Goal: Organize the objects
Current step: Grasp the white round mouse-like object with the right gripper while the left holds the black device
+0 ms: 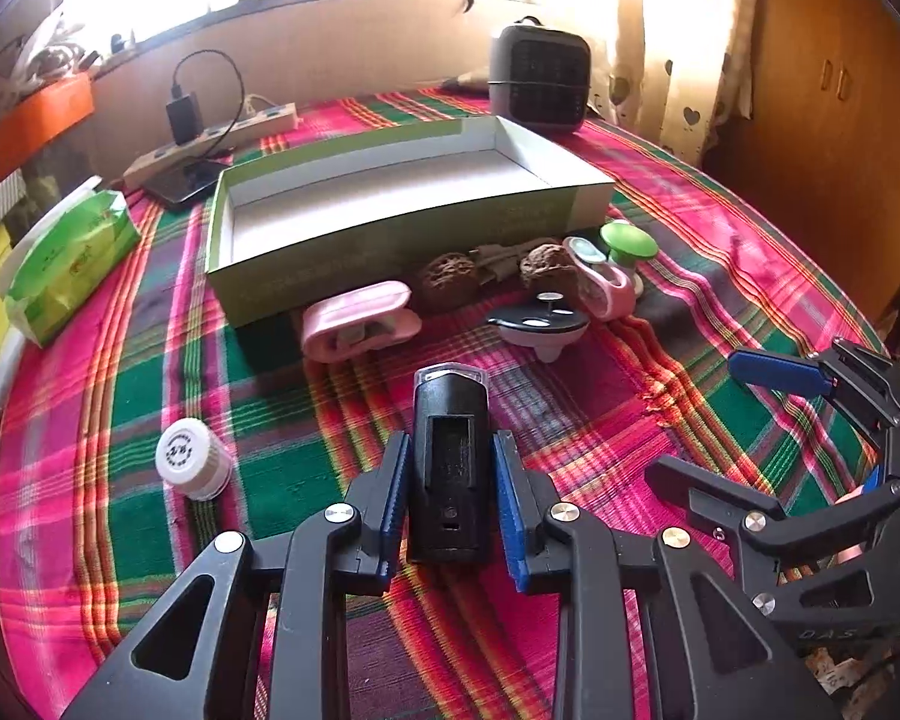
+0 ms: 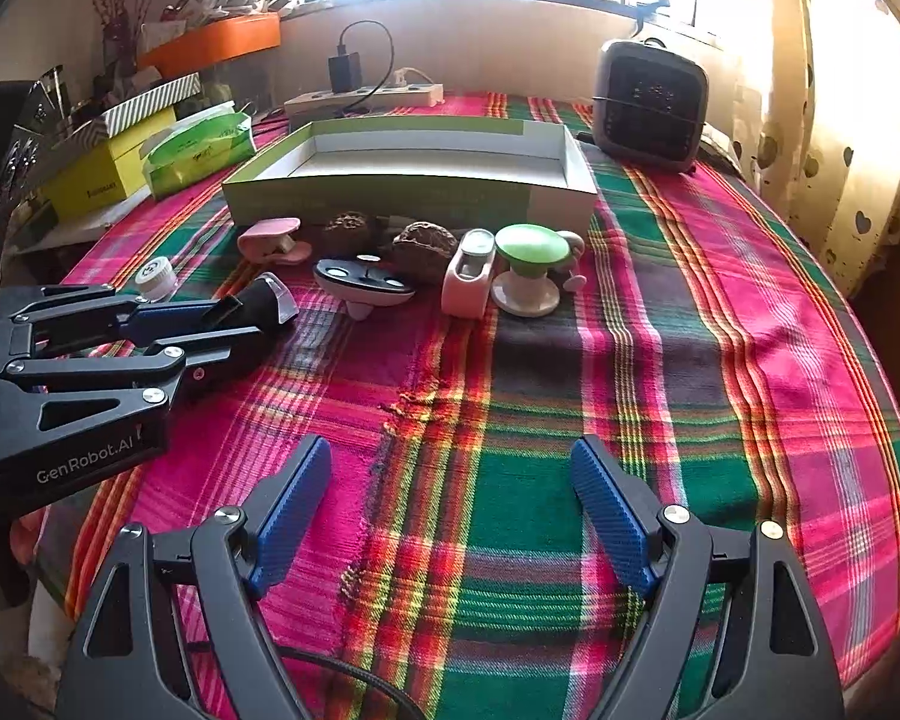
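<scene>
Clamping a boxy black plastic device [image 1: 450, 468] between ribbed blue pads, the left gripper [image 1: 450, 510] sits low over the woven plaid cloth [image 2: 570, 420]. Right gripper [image 2: 450, 516] gapes wide, holding nothing. Shallow cardboard tray [image 1: 402, 240] beyond.

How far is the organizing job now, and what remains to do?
Nothing is stored yet: the cardboard box holds nothing. In hand: the left gripper is shut on the black device. The right gripper is open, holding nothing. Left: the pink clip, white bottle and green-topped item.
</scene>
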